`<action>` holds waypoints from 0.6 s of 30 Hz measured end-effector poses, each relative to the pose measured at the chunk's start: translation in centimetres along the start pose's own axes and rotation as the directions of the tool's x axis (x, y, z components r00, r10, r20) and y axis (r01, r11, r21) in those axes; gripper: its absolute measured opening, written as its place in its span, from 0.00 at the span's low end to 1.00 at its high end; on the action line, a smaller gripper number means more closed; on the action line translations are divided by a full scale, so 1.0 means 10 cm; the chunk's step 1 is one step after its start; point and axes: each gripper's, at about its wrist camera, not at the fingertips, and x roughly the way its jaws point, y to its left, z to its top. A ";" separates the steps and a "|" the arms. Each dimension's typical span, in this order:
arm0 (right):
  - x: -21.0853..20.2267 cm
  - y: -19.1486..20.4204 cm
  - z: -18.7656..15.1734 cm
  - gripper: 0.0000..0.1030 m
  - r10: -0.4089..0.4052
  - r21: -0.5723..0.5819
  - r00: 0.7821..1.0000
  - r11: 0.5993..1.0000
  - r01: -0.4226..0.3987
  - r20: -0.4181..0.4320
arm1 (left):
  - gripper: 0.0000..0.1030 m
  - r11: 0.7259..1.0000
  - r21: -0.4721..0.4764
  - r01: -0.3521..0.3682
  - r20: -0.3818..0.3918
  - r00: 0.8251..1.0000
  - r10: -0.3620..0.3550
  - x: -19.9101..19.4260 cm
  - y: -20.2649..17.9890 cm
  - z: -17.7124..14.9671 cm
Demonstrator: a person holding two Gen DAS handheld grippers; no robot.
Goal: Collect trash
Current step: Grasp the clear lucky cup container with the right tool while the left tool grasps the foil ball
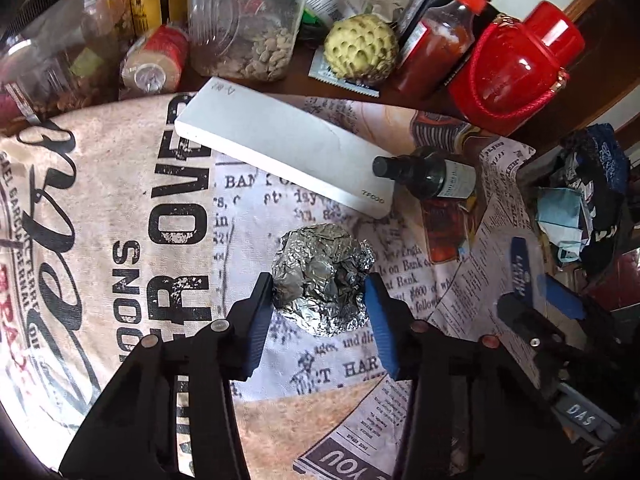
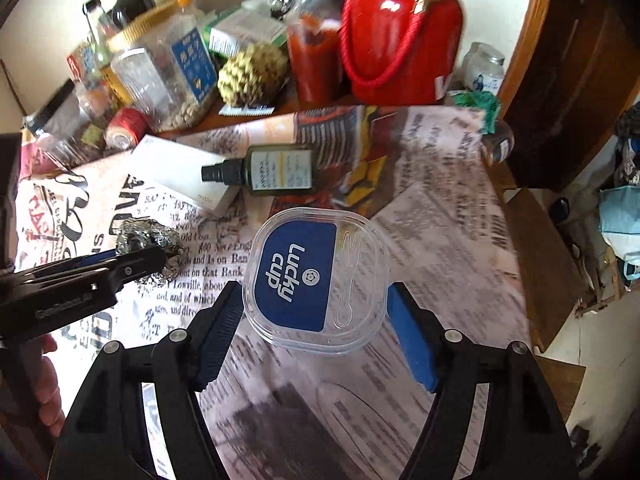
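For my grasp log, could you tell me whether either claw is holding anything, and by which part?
Nothing is clearly held. The left claw is open around the foil ball; the right claw is open around the Lucky Cup lid, fingers at its side edges.

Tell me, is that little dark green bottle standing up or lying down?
Lying down. The dark green bottle rests on its side on the newsprint tablecloth, black cap pointing toward the white box, label facing up.

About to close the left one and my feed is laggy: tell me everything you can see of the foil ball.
The foil ball is crumpled silver aluminium foil, a rough, creased lump. It lies on the newspaper-print tablecloth, below the white box. The left hand-held gripper straddles it, jaws open, blue pads on either side; whether they touch it is unclear.
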 end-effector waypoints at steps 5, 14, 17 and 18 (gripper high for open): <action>-0.32 -0.08 0.01 0.68 0.012 0.007 0.998 1.000 -0.013 0.059 | 0.43 0.999 0.029 -0.016 0.072 0.997 0.014 -0.40 -0.20 -0.08; -1.15 -0.29 -0.12 0.68 0.075 -0.048 0.973 0.997 -0.067 0.218 | 0.43 0.998 -0.025 -0.050 0.268 0.962 0.054 -1.32 -0.59 -0.37; -1.41 -0.37 -0.19 0.68 0.112 -0.091 0.958 0.992 -0.091 0.265 | 0.43 0.997 -0.061 -0.055 0.333 0.940 0.073 -1.60 -0.73 -0.56; -1.53 -0.40 -0.23 0.68 0.130 -0.113 0.951 0.988 -0.102 0.282 | 0.43 0.996 -0.074 -0.058 0.356 0.931 0.081 -1.71 -0.78 -0.64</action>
